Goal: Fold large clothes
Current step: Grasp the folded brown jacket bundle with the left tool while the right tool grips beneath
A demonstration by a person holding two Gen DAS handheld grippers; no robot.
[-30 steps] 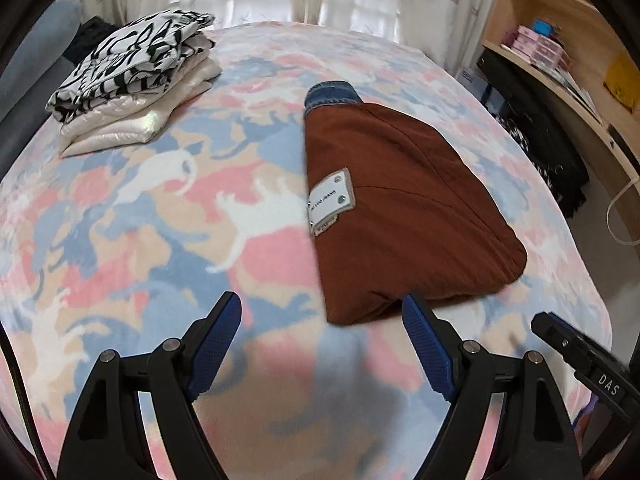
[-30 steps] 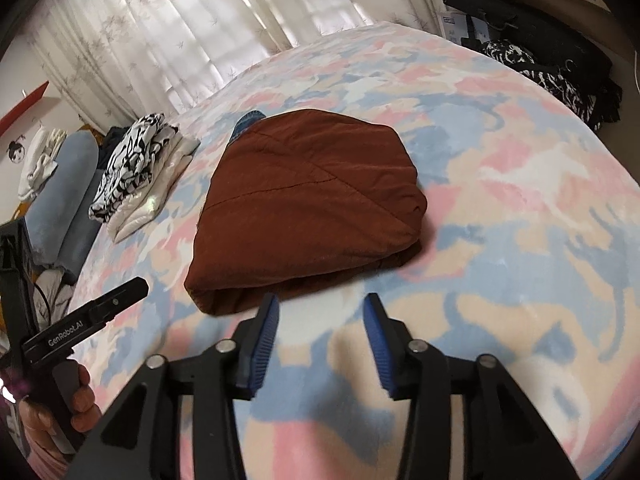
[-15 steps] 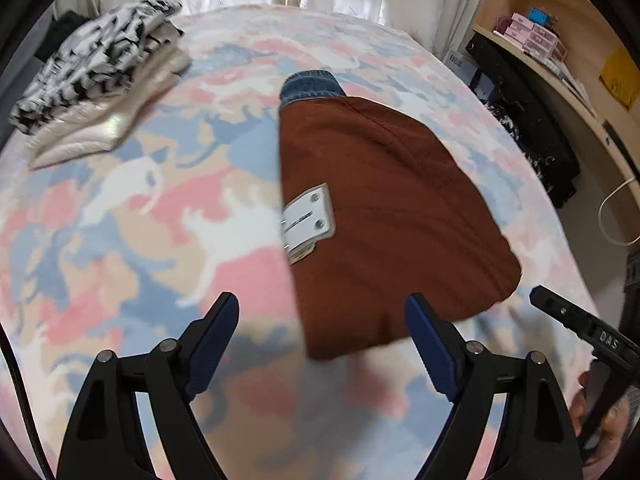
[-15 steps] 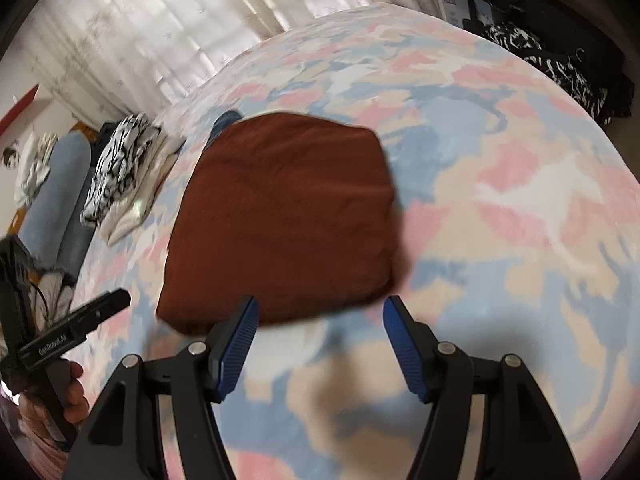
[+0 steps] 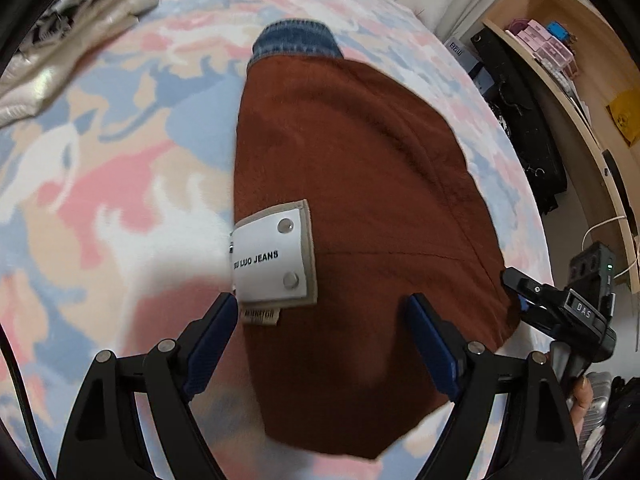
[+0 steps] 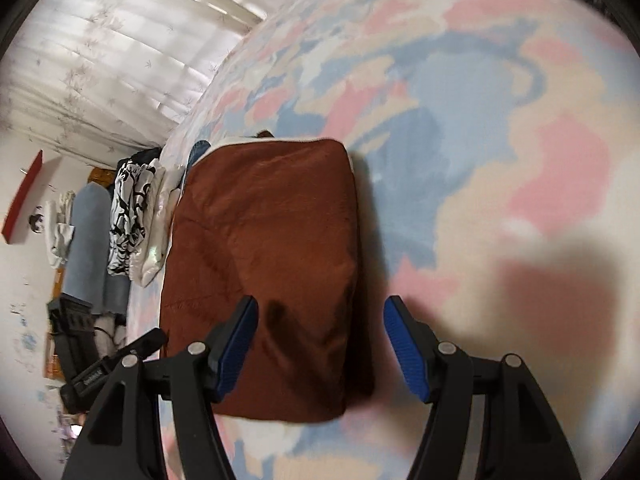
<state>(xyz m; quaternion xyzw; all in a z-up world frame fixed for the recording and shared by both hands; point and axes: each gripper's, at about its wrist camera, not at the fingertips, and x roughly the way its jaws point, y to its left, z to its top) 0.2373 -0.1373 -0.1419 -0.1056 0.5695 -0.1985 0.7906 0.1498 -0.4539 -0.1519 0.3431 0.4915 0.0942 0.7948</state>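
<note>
Closest in, the left gripper hangs over the near end of the rust-brown garment, its blue-padded fingers spread wide with nothing between them but cloth below. One pad sits at the garment's left edge, right by the white jeans label. The right gripper is likewise wide apart and holds nothing; it straddles the garment's right edge, one finger over brown fabric, the other over bare bedspread.

The garment lies folded into a thick oblong on the pastel bedspread, long axis running straight away from both grippers — so the short near edge is what each one faces. Both look about equally near, one at each front corner, which I'd guess sets up a two-handed pinch of that near end, either to fold it away or to lift the bundle.

At the far end a blue denim cuff pokes out — beyond it, off left, a stack of folded clothes, well apart.
</note>
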